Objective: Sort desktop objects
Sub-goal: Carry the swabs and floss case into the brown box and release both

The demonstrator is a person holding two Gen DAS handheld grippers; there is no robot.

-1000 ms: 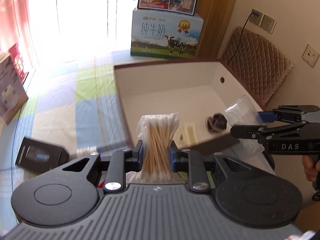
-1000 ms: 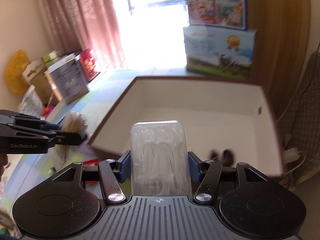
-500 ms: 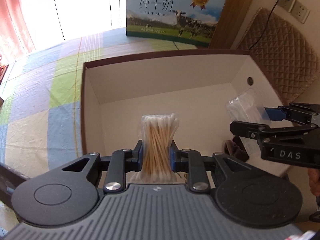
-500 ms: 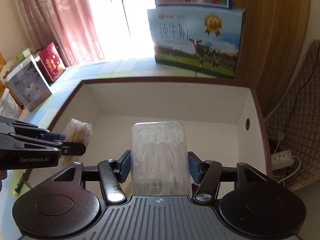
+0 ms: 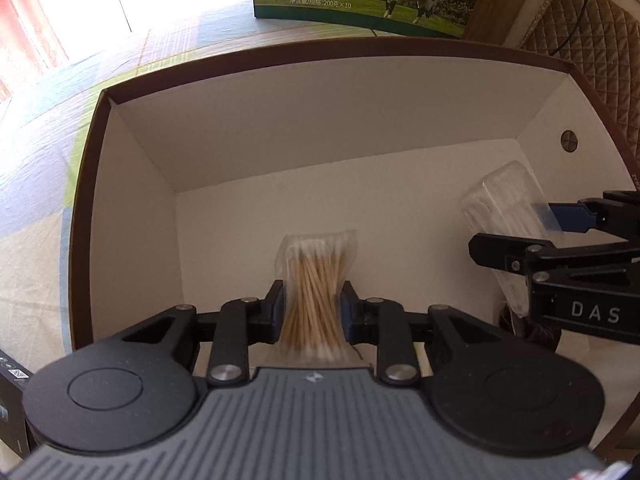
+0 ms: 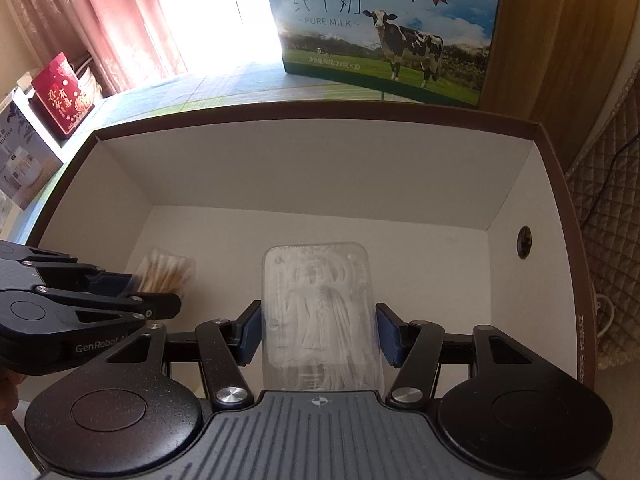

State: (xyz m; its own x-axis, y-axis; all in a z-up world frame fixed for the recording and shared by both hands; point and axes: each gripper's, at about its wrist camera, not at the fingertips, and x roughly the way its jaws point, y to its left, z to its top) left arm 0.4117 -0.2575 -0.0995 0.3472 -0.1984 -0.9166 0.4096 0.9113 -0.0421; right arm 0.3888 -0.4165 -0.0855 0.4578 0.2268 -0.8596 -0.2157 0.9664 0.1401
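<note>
My left gripper (image 5: 313, 304) is shut on a clear bag of wooden cotton swabs (image 5: 316, 280), held over the floor of the open brown box (image 5: 328, 46). My right gripper (image 6: 318, 330) is shut on a clear plastic case of white floss picks (image 6: 320, 312), also inside the box (image 6: 320, 114). In the left wrist view the right gripper (image 5: 560, 224) comes in from the right with the clear case (image 5: 504, 208). The right wrist view has the left gripper (image 6: 156, 292) at the left with the swab bag (image 6: 164, 274). A dark item (image 5: 532, 330) lies on the box floor under the right gripper.
A milk carton box (image 6: 384, 28) stands just behind the brown box. A red box (image 6: 60, 94) and a white box (image 6: 20, 164) sit at the left on the checked tablecloth (image 5: 36, 168). A quilted chair back (image 5: 588, 20) is at the far right. A black box (image 5: 10, 404) edges in lower left.
Both grippers have moved forward and down into the brown box, each still holding its item. The box walls now fill both views.
</note>
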